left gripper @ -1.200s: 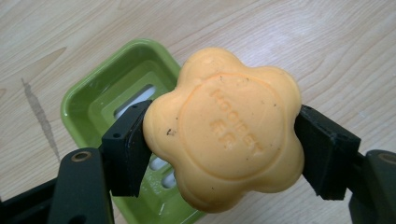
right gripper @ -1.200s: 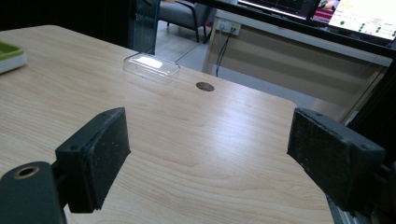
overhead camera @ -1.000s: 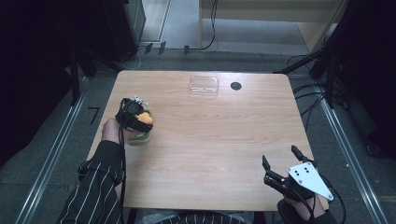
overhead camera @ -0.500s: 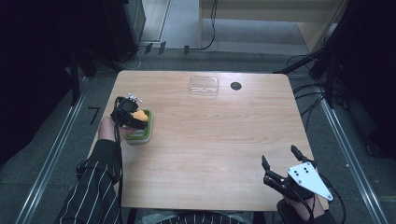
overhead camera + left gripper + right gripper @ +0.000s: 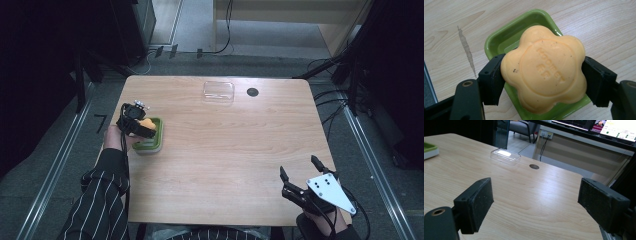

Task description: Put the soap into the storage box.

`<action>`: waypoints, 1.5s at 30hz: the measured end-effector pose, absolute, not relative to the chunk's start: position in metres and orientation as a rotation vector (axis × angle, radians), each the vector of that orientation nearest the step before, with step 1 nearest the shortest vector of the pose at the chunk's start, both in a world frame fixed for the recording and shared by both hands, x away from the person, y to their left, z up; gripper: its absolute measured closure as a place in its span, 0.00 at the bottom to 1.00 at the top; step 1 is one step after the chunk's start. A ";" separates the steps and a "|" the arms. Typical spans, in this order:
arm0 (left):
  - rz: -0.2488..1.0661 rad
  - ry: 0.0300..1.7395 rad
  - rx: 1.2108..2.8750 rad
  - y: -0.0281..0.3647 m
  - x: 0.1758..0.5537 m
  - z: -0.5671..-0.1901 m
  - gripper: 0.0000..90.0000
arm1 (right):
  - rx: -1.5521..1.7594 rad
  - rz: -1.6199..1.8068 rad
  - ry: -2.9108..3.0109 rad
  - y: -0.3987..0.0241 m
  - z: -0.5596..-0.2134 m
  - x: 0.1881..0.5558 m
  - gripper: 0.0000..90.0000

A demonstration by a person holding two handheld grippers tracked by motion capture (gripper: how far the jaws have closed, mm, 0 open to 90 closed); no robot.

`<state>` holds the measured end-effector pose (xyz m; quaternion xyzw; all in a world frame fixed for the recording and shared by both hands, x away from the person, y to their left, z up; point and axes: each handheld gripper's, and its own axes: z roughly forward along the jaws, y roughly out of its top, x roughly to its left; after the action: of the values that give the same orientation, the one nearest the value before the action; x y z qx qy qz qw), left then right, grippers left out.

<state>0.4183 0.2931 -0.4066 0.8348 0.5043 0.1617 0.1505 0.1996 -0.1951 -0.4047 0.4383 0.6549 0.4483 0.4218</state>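
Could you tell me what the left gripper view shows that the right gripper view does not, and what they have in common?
The left gripper view alone has the orange flower-shaped soap, with raised lettering on its face, clamped between the left gripper jaws above the dish's hollow.

The right gripper view alone has the right gripper with jaws wide apart on nothing, the clear plastic lid, the round hole in the tabletop, and a monitor beyond the table.

Both share the wooden table and the green soap dish.

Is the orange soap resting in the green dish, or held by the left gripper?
Held: the left gripper clamps the soap by its sides over the dish; contact underneath cannot be told.
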 end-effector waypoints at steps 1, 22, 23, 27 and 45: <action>0.461 1.452 2.400 0.294 0.419 -0.407 0.31 | 1.098 1.123 1.641 -0.195 -0.405 0.200 0.15; 0.427 1.456 2.416 0.297 0.426 -0.422 0.31 | 1.097 1.120 1.644 -0.194 -0.405 0.199 0.15; 0.430 1.456 2.423 0.297 0.426 -0.422 0.31 | 1.097 1.120 1.644 -0.194 -0.405 0.199 0.15; 0.429 1.452 2.432 0.297 0.428 -0.426 0.31 | 1.097 1.119 1.644 -0.195 -0.405 0.200 0.15; 0.422 1.440 2.448 0.296 0.432 -0.432 0.30 | 1.096 1.119 1.643 -0.195 -0.405 0.199 0.15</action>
<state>0.4317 0.2963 -0.4317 0.8448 0.4970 0.1457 0.1345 0.1995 -0.1947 -0.4048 0.4378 0.6561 0.4469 0.4220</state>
